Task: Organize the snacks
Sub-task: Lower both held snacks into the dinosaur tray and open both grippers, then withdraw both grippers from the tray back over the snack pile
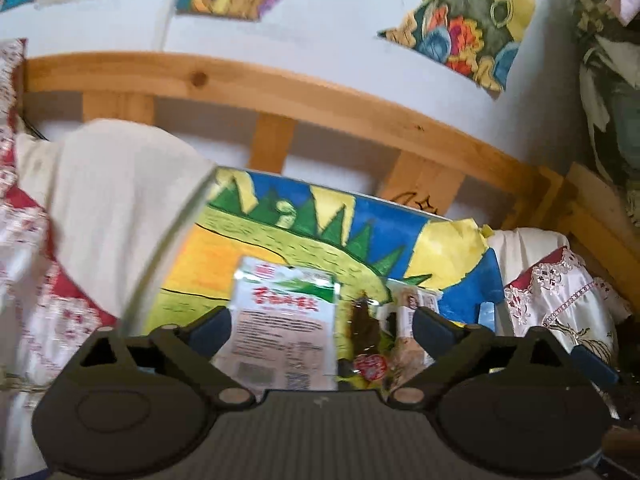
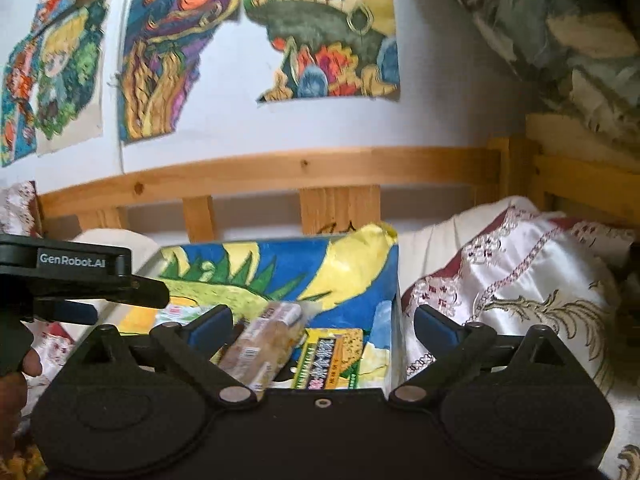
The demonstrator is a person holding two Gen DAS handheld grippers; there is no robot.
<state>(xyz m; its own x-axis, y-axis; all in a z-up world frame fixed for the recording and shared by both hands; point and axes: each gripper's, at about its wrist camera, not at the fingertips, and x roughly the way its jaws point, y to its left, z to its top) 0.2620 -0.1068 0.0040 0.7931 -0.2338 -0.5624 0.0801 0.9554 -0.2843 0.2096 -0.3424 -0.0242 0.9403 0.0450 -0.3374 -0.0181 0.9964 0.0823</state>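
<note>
A box (image 1: pixel 384 220) lined with bright painted paper sits below both tools. In the left wrist view it holds a white packet with red lettering (image 1: pixel 280 320), a dark brown packet with a red label (image 1: pixel 364 336) and a beige wrapped snack (image 1: pixel 408 346). My left gripper (image 1: pixel 322 326) hovers over them, open, with nothing pressed between its pads. In the right wrist view the box (image 2: pixel 280 264) shows a beige clear-wrapped snack (image 2: pixel 260 340) and a green-and-yellow packet (image 2: pixel 328 360). My right gripper (image 2: pixel 324 330) stands open above these, touching neither.
The left tool's black housing (image 2: pixel 72 264) and a hand (image 2: pixel 28 364) fill the right view's left edge. A wooden rail (image 1: pixel 320 104) runs behind the box. A white cushion (image 1: pixel 112 200) lies to its left and embroidered white-and-red cloth (image 2: pixel 520 280) to its right. Paintings (image 2: pixel 160 60) hang on the wall.
</note>
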